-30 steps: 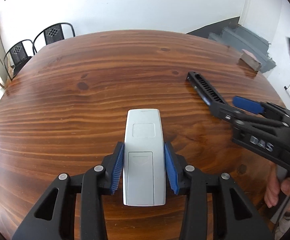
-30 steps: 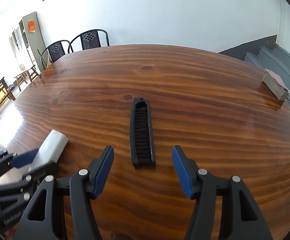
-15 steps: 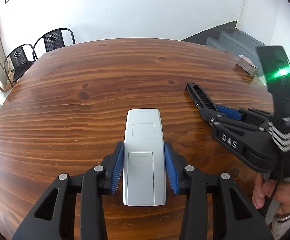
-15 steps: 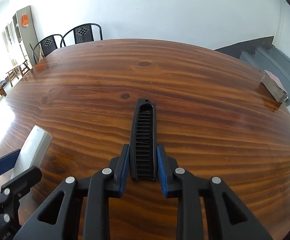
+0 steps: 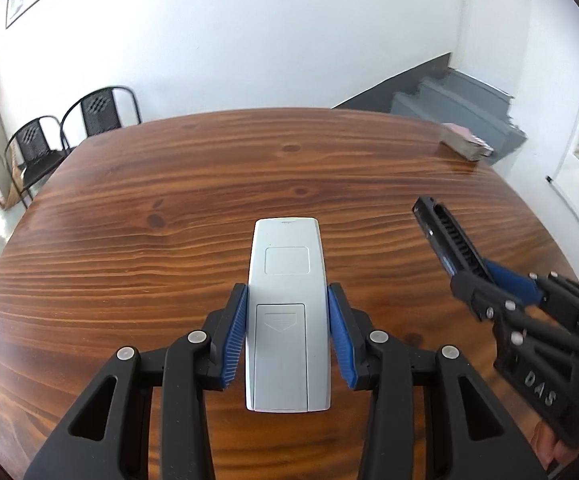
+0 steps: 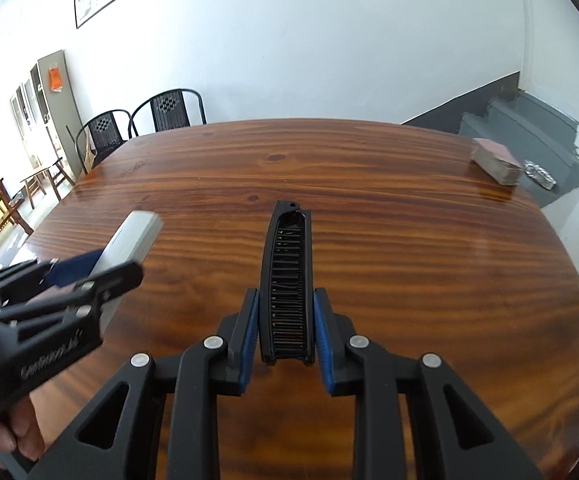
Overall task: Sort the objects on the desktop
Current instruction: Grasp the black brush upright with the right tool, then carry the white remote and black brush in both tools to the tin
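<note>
My left gripper (image 5: pixel 288 332) is shut on a grey-white remote control (image 5: pixel 287 280), back side up, held above the wooden table (image 5: pixel 169 216). It shows at the left of the right wrist view (image 6: pixel 133 240). My right gripper (image 6: pixel 286 332) is shut on a black folding comb (image 6: pixel 287 280), also lifted off the table. The comb (image 5: pixel 447 240) and the right gripper (image 5: pixel 501 280) show at the right of the left wrist view.
A stack of pinkish cards or paper (image 6: pixel 495 160) lies at the table's far right corner. Two black chairs (image 6: pixel 145 124) stand beyond the far left edge. Grey stairs (image 6: pixel 537 132) rise at the back right.
The right gripper moved forward and closed on the comb, then lifted it. Both grippers have risen from the table with their objects.
</note>
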{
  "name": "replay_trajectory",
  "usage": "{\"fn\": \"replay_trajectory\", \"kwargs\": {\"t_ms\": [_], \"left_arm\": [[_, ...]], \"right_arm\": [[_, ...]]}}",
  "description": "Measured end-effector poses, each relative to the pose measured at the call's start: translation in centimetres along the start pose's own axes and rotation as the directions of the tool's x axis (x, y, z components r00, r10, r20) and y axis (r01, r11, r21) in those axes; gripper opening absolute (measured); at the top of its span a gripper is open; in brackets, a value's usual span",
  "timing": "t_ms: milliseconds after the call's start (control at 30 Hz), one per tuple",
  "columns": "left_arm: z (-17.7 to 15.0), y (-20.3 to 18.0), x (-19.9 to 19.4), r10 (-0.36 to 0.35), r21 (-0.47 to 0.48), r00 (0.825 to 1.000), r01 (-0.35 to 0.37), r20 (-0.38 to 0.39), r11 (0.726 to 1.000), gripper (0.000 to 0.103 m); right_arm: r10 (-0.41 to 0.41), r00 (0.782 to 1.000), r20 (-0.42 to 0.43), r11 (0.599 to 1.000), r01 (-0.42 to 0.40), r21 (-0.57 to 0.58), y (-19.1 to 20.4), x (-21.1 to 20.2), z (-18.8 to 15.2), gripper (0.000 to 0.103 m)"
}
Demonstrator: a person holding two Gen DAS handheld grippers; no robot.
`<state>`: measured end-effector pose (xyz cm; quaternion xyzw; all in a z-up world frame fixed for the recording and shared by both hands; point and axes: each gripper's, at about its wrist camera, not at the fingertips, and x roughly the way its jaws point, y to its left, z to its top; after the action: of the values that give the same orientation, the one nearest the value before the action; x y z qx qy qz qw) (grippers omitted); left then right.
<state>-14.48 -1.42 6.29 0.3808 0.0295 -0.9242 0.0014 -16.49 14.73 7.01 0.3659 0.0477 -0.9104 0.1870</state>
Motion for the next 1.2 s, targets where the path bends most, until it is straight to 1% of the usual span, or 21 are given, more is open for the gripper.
{"fn": "replay_trajectory", "kwargs": {"t_ms": [267,500,633,833,1000,1200], "left_arm": [[-2.1,-3.4,-4.3,-0.029,0.058,0.999,0.027,0.044,0.998,0.042],[-3.9,-5.6,-7.2,-0.047,0.095,0.996,0.04,0.074,0.995,0.042],[-4.7,-6.4,-8.2,-0.06,0.109,0.995,0.052,0.078,0.993,0.042],[-6.3,-8.1,-9.5,-0.096,0.141,0.993,0.086,0.068,0.986,0.042],[-7.9,-9.1,-10.4,-0.125,0.155,0.99,0.114,0.066,0.981,0.042],[-8.7,-9.7,-11.6,-0.145,0.152,0.987,0.133,0.072,0.979,0.042]], "right_arm": [[-0.022,0.999,0.034,0.998,0.02,0.056,-1.0,-5.4,-2.9,0.028],[-0.025,0.998,0.058,0.995,0.019,0.099,-1.7,-8.7,-5.5,0.028],[-0.025,0.997,0.069,0.992,0.016,0.129,-2.3,-10.2,-7.1,0.028],[-0.053,0.993,0.106,0.984,0.034,0.174,-3.4,-13.2,-9.6,0.028],[-0.082,0.99,0.113,0.968,0.052,0.244,-5.0,-15.2,-11.7,0.028],[-0.122,0.982,0.147,0.956,0.076,0.284,-5.9,-18.1,-12.7,0.028]]}}
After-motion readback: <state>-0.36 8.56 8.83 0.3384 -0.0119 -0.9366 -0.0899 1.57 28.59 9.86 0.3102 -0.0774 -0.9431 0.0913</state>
